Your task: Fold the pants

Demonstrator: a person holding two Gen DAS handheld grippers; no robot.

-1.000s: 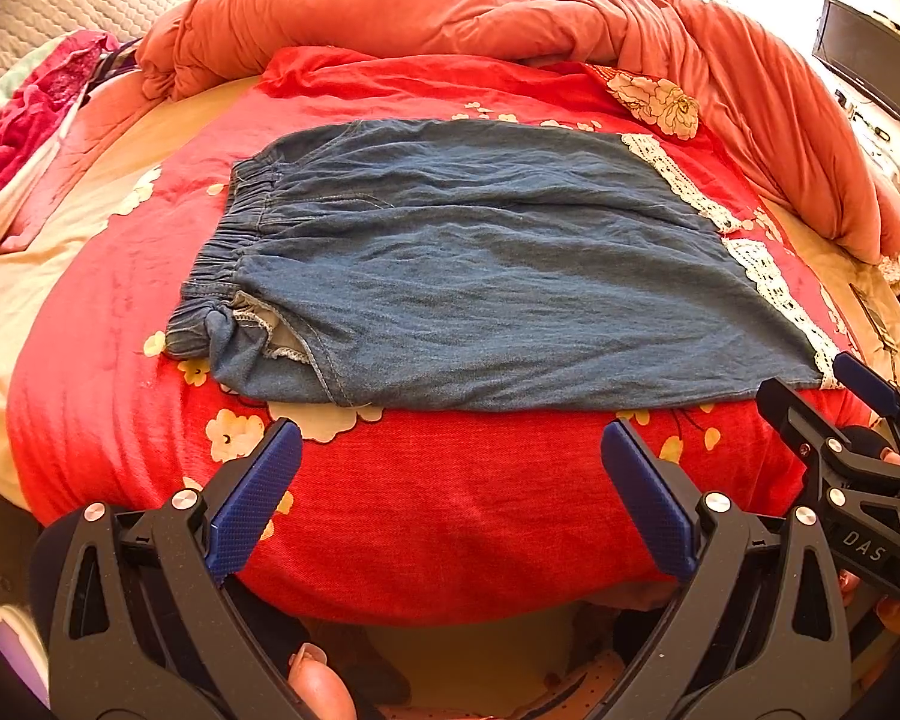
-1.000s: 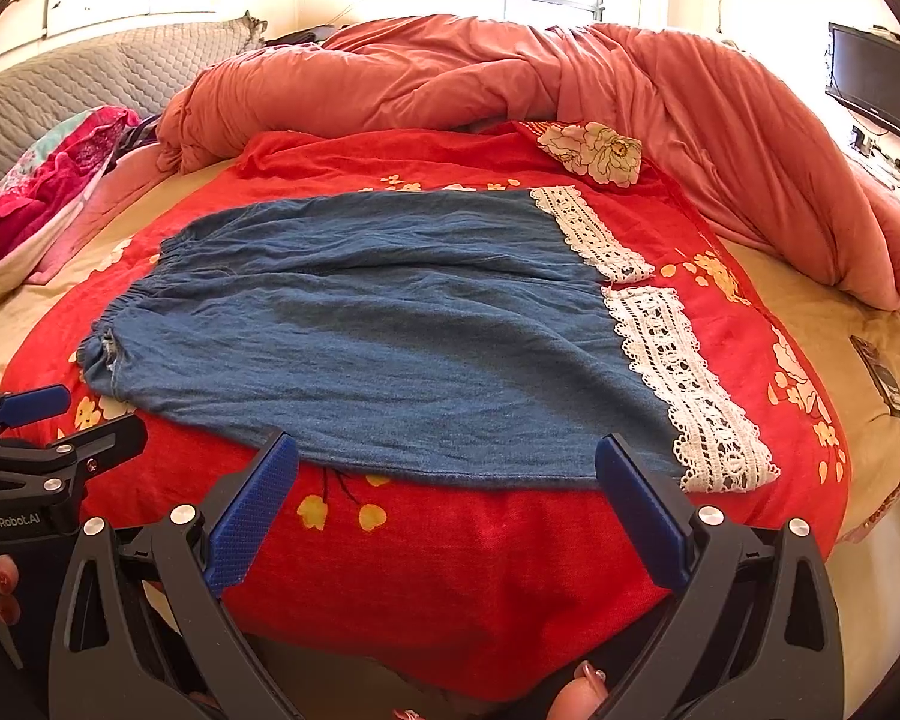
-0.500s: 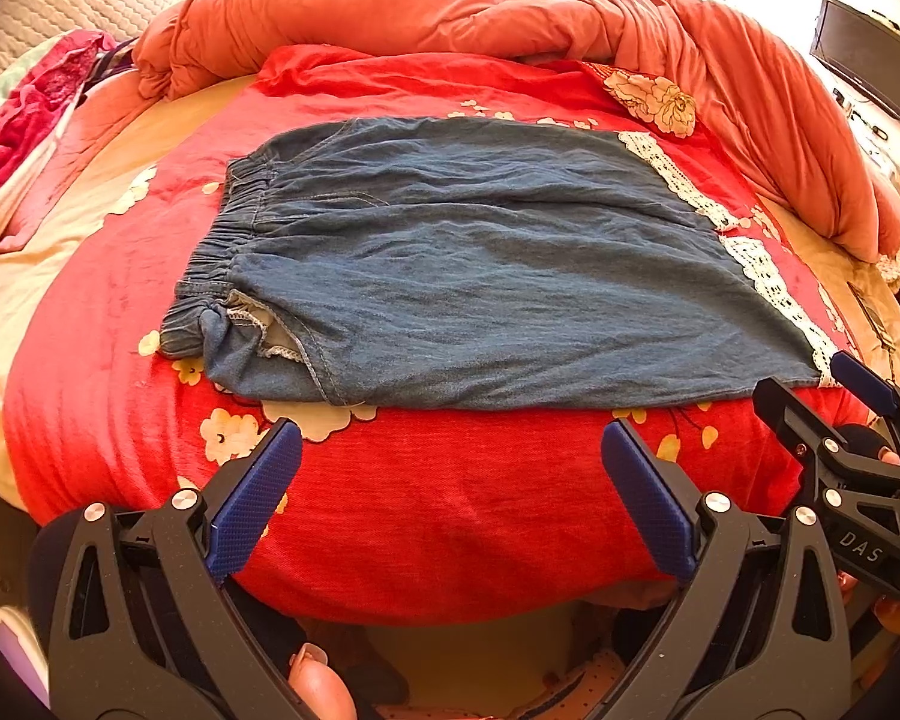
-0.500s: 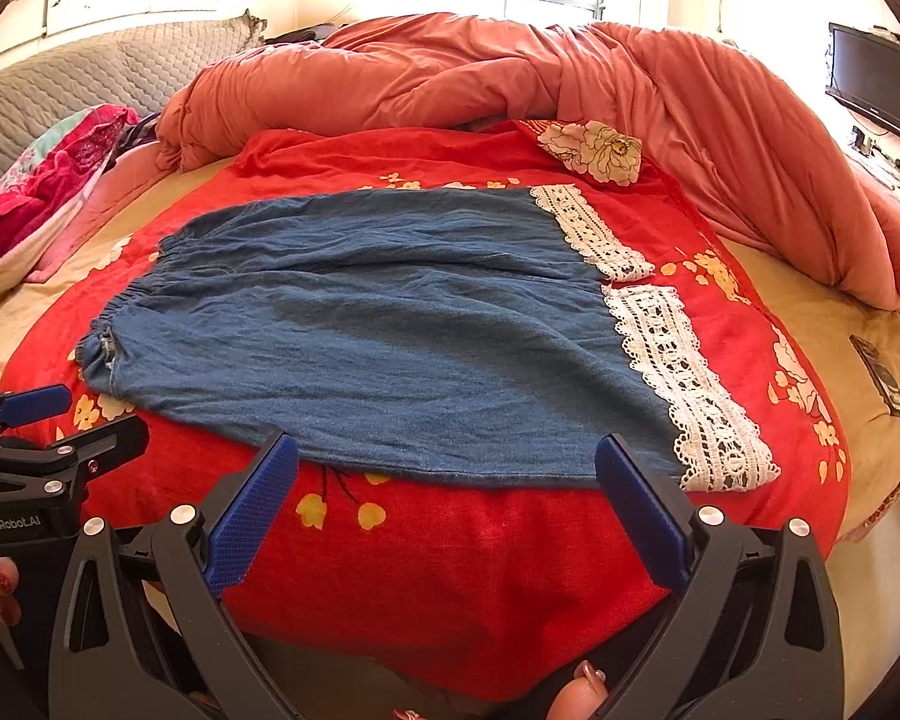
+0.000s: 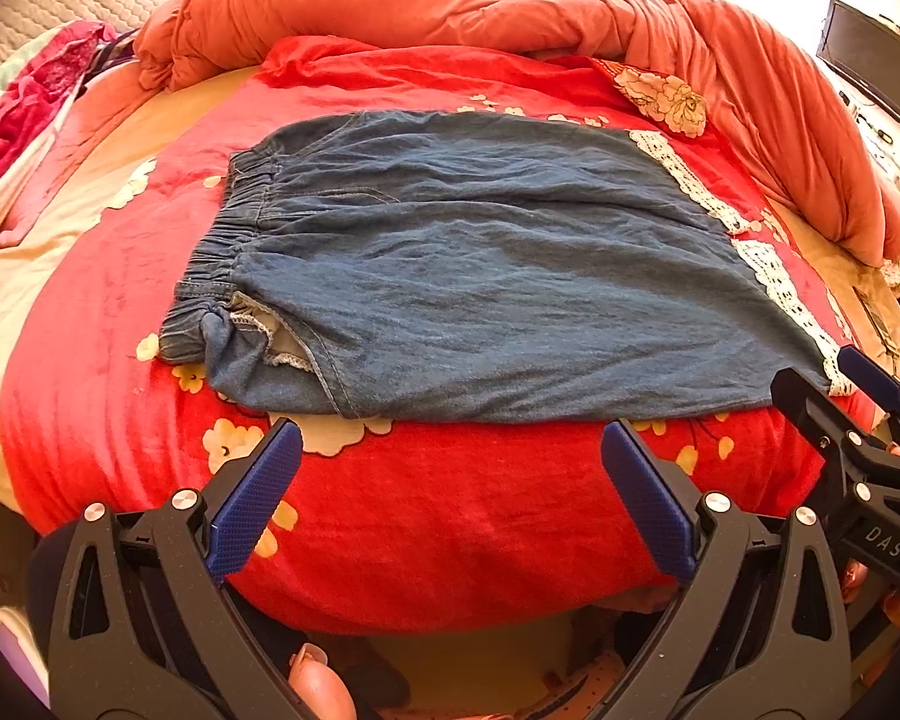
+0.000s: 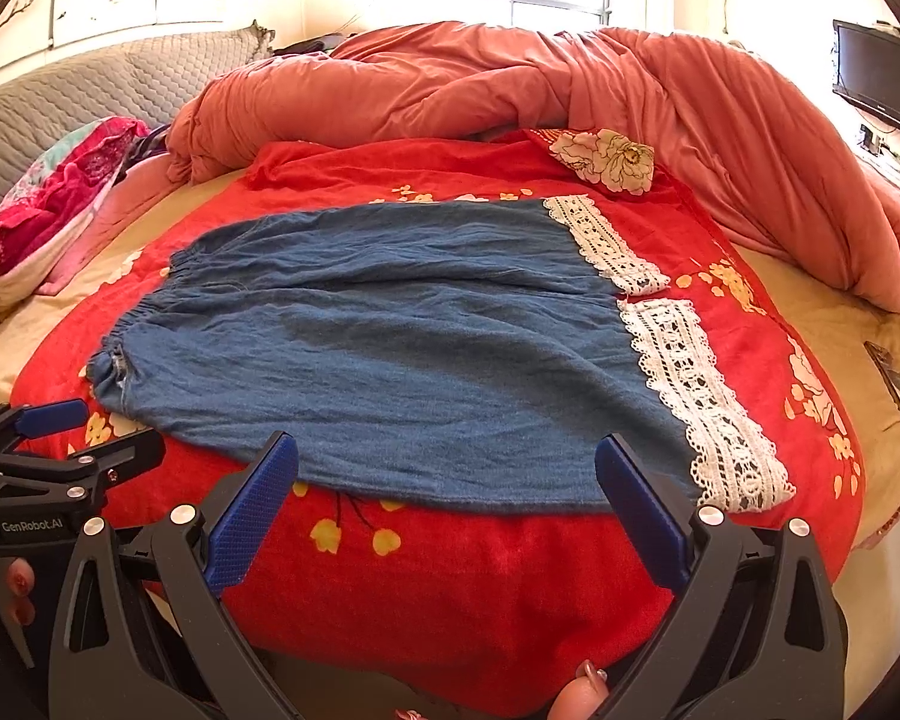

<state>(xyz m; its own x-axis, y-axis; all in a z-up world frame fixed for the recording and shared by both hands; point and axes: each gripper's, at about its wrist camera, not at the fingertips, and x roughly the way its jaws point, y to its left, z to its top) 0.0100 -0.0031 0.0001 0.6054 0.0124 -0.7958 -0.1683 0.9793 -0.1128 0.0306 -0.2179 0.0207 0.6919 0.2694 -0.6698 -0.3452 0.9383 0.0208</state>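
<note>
Blue denim pants (image 5: pixel 480 276) (image 6: pixel 390 348) lie spread flat on a red flowered blanket (image 5: pixel 450 516) (image 6: pixel 462 576). Their elastic waistband (image 5: pixel 222 252) is at the left and the white lace hems (image 6: pixel 702 408) are at the right. My left gripper (image 5: pixel 450 468) is open, held just off the near edge of the bed, below the waist end of the pants. My right gripper (image 6: pixel 447 474) is also open, with its tips at the pants' near edge toward the hem end. Neither holds anything. Each gripper shows at the side of the other's view.
A bunched salmon duvet (image 6: pixel 510 90) lies across the far side of the bed. A pink and red cloth pile (image 6: pixel 54 198) sits at the left by a grey quilted headboard (image 6: pixel 120 84). A dark screen (image 6: pixel 882 78) hangs at the far right; a remote (image 6: pixel 897 384) lies on the beige sheet.
Both views have shifted very slightly; the pants lie as before and both grippers stay open.
</note>
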